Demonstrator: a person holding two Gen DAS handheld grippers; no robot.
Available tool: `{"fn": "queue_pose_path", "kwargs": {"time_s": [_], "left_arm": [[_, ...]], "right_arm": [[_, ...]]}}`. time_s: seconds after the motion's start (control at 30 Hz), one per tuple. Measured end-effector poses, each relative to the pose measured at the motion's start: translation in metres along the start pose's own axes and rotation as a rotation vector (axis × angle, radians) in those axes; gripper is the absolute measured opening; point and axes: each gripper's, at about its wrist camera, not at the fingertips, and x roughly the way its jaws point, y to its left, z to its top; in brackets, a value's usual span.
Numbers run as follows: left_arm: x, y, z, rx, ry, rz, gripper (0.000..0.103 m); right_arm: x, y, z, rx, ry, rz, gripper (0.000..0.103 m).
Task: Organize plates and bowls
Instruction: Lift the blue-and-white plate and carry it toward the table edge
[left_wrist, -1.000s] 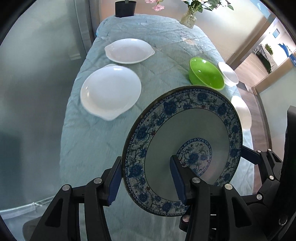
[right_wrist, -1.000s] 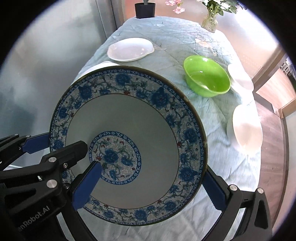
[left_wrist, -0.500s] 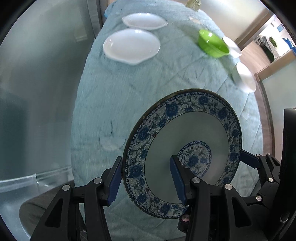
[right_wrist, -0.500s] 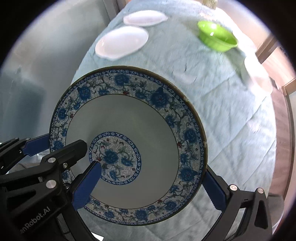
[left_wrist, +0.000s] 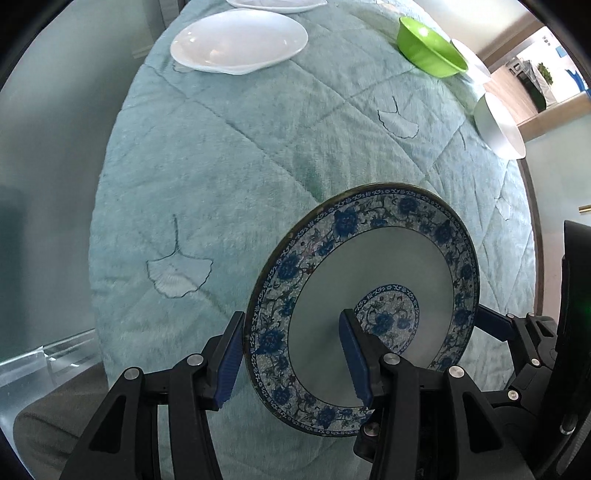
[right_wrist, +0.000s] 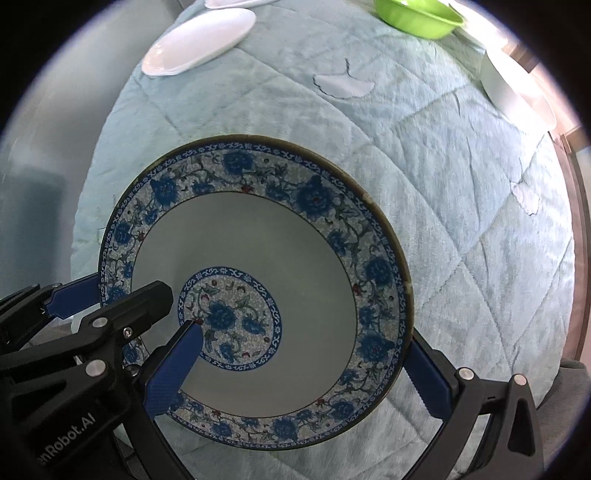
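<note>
A bench covered in a pale teal quilted cloth (left_wrist: 258, 155) filled both views; the cloth was plush, stitched in a diamond pattern and sewn with pale fan-shaped leaf outlines (left_wrist: 177, 269). Both grippers pointed down at it and shared one blue-and-white flowered plate (right_wrist: 258, 295). The left gripper (left_wrist: 291, 354) had its jaws closed on the plate's left edge, one blue pad outside the rim and the other pressed inside the bowl of the plate near the centre medallion. The right gripper (right_wrist: 303, 373) held the opposite side the same way, one pad inside near the medallion and the other against the outer rim at lower right. The plate hung tilted just above the near end of the cloth; whether its lower edge touched the cloth could not be told. Well beyond the jaws, at the far left of the bench, lay a shallow white dish (left_wrist: 240, 40), with the edge of a second white dish (left_wrist: 277, 3) just behind it. At the far right sat a green bowl (left_wrist: 428, 48), a white bowl (left_wrist: 472, 62) just beside it, and another white bowl (left_wrist: 498, 125) nearer, at the right edge of the bench. To the left of the bench ran a grey frosted wall (left_wrist: 55, 147); to the right, a wood floor (left_wrist: 517, 99) led toward a bright doorway.
</note>
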Motion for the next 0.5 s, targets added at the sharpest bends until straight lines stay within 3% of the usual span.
{"fn": "queue_pose_path", "kwargs": {"time_s": [0.5], "left_arm": [[0.026,0.002,0.039,-0.012,0.033,0.022,0.046]], "right_arm": [[0.025,-0.012,0.035,0.03,0.025,0.009,0.103]]}}
